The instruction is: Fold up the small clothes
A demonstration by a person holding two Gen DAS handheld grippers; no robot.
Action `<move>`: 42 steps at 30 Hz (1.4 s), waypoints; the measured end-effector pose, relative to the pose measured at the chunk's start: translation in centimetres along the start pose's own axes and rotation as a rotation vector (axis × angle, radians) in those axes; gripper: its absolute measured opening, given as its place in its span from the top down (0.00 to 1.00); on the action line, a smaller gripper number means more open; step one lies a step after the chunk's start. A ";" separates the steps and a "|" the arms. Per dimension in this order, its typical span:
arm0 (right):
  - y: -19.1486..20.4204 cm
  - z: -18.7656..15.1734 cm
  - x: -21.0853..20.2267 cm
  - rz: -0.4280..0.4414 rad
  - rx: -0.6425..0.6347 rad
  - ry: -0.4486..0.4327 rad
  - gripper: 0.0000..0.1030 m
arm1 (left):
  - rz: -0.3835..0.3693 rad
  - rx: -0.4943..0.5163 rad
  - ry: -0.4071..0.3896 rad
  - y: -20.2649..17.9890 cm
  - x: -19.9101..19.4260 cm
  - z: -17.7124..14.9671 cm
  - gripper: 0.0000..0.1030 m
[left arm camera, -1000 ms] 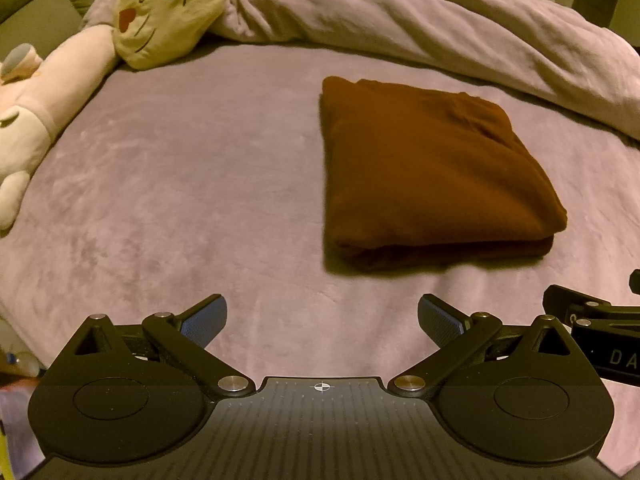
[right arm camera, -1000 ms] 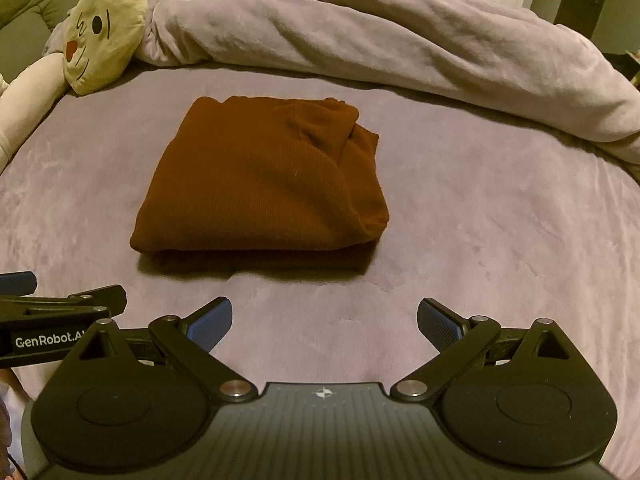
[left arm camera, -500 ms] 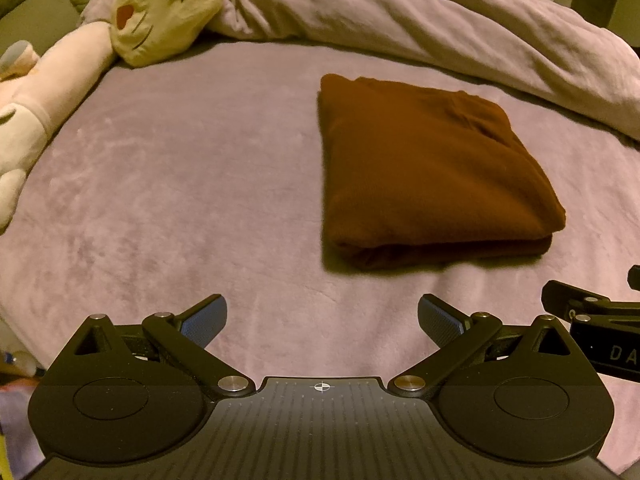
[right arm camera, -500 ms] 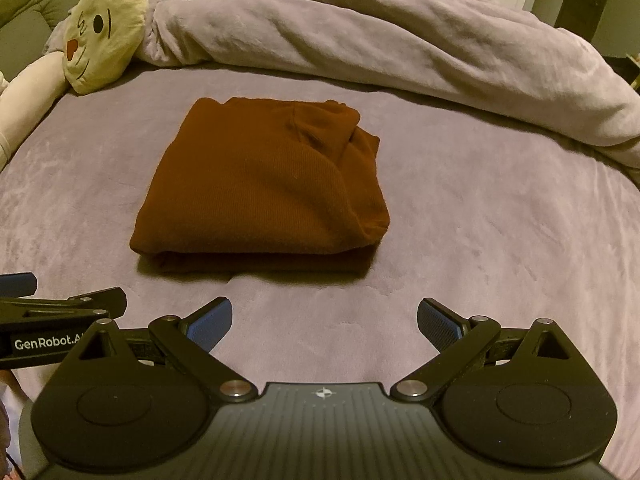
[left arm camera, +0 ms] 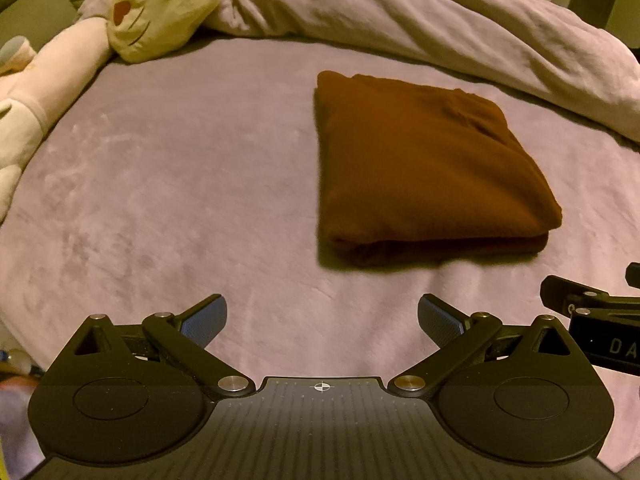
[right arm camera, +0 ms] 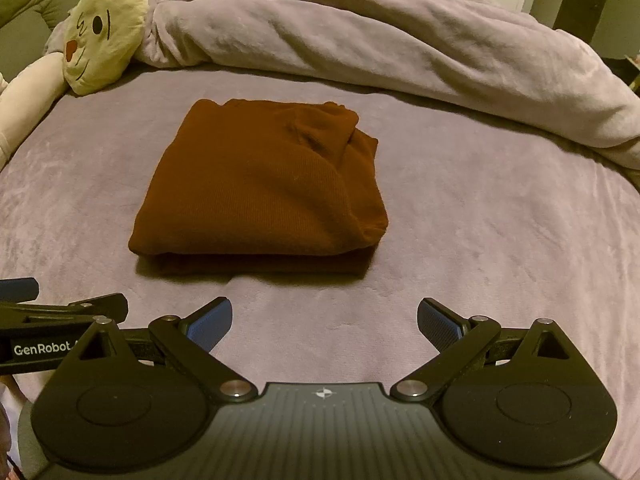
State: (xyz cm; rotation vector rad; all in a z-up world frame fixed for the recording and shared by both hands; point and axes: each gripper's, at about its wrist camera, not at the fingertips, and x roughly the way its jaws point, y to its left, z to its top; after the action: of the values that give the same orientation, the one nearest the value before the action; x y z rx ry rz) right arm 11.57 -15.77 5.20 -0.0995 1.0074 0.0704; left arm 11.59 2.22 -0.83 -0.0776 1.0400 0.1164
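Left wrist view: the left claw (left arm camera: pixel 322 318) is spread wide and empty above bare plush mauve bed (left arm camera: pixel 168 184), with flat room to its left. The folded brown garment (left arm camera: pixel 424 172), a soft thick rectangle, lies ahead and right, apart from the pads. A cat plush (left arm camera: pixel 160 8) and rumpled blanket (left arm camera: pixel 440 28) border the far edge.

Right wrist view: the right claw (right arm camera: pixel 325 320) gapes wide, holding nothing. The ribbed garment (right arm camera: pixel 260 184) lies ahead, slightly left, untouched; open bed (right arm camera: pixel 500 240) on its right.

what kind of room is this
Most likely a bedroom: the folded brown garment lies on a plush mauve bed cover, with a rumpled duvet and a cat-faced plush pillow behind it.
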 end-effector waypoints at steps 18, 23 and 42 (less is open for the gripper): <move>-0.2 0.0 -0.2 0.000 0.000 -0.013 0.04 | -0.008 0.002 0.001 -0.1 -0.1 -0.2 0.00; -0.3 0.0 -0.2 0.002 0.001 -0.015 0.04 | -0.010 0.003 -0.001 -0.1 -0.2 -0.2 0.00; -0.5 -0.2 -0.5 0.001 0.005 -0.023 0.04 | -0.014 0.022 -0.014 -0.5 -0.6 -0.5 0.00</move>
State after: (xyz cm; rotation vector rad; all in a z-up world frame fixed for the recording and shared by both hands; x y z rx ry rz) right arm 11.18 -16.29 5.52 -0.0930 0.9847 0.0700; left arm 10.95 1.65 -0.51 -0.0639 1.0265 0.0930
